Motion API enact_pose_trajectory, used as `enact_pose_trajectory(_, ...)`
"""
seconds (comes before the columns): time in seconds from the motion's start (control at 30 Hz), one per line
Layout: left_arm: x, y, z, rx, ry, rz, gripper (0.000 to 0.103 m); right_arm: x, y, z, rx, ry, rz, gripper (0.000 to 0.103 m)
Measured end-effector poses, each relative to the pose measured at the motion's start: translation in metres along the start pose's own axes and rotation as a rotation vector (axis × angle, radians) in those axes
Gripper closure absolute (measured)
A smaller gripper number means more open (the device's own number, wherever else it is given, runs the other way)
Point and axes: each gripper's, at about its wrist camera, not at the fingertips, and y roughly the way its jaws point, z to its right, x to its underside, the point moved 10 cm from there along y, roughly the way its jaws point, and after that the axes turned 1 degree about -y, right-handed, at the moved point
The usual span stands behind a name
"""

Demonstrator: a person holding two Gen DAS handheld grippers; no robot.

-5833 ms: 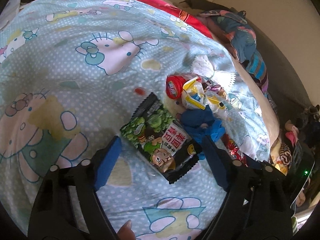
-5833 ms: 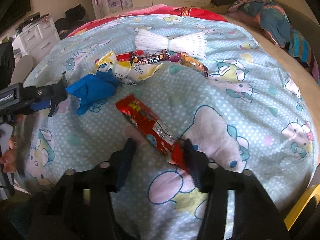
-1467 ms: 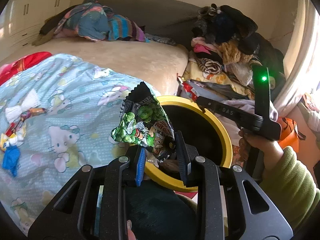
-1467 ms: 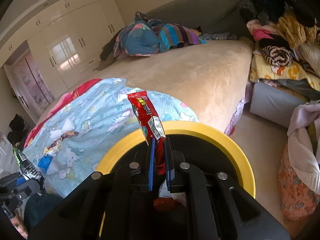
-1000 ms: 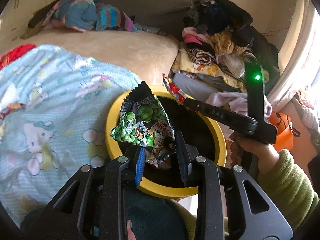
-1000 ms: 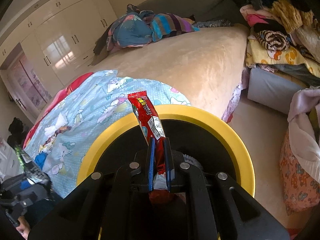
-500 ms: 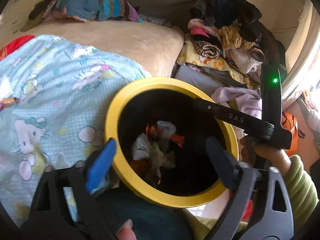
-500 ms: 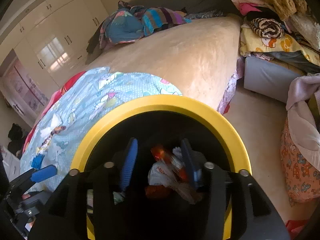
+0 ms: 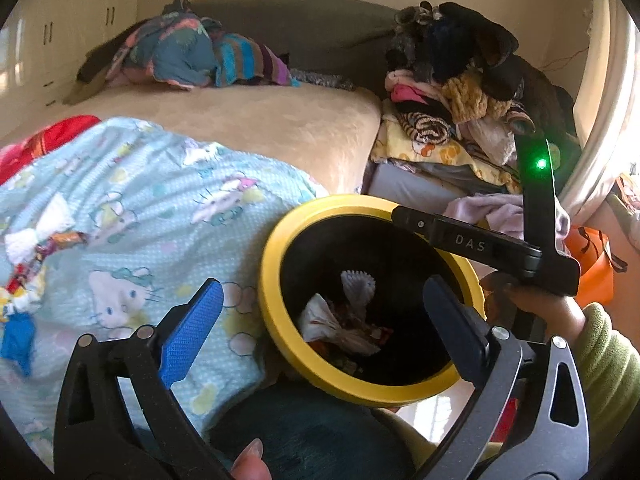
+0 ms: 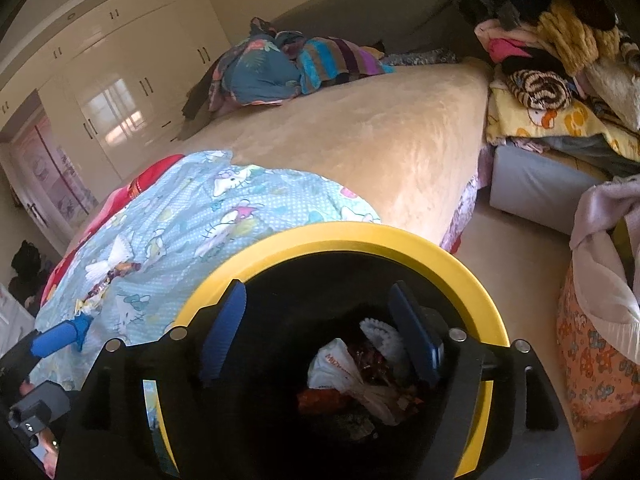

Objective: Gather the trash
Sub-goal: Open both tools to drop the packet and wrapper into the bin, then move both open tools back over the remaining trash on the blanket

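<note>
- Left wrist view: left gripper [image 9: 320, 322] spread wide and empty, its jaws having just opened, above the yellow-rimmed bin [image 9: 272, 304]; wrappers [image 9: 340, 324] lie inside. More litter [image 9: 36, 248] remains far left on the bed [image 9: 168, 208].
- Right wrist view: right gripper [image 10: 316, 336], jaws just opened, empty over the same bin [image 10: 400, 248].

Both wrappers are now in the bin

The left gripper [image 9: 320, 320] and right gripper [image 10: 318, 336] have just been opening; nothing sits between their blue pads, where a second ago they pinched a green snack bag and a red wrapper above the yellow-rimmed bin [image 9: 276, 240]. Both now lie among the trash [image 10: 360, 376] inside it.
</note>
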Motion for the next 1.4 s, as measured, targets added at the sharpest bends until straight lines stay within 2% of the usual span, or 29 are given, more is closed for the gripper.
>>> enact_pose_trajectory(0.4,-0.014,-0.039,-0.032,-0.088,-0.024,0.101,0.011,-0.009,-0.009,-0.047,-0.044,-0.07,0.041,0.024)
enact_pose_trajectory(0.9,-0.021,-0.07,-0.074,-0.159,-0.105,0.171,0.011,-0.011,-0.019,-0.092,-0.103,-0.132,0.061,0.02)
enact_pose_trajectory(1.4,-0.019,-0.104,-0.138,-0.276,-0.202,0.23,0.011,-0.007,-0.014,-0.147,-0.184,-0.176,0.051,0.019)
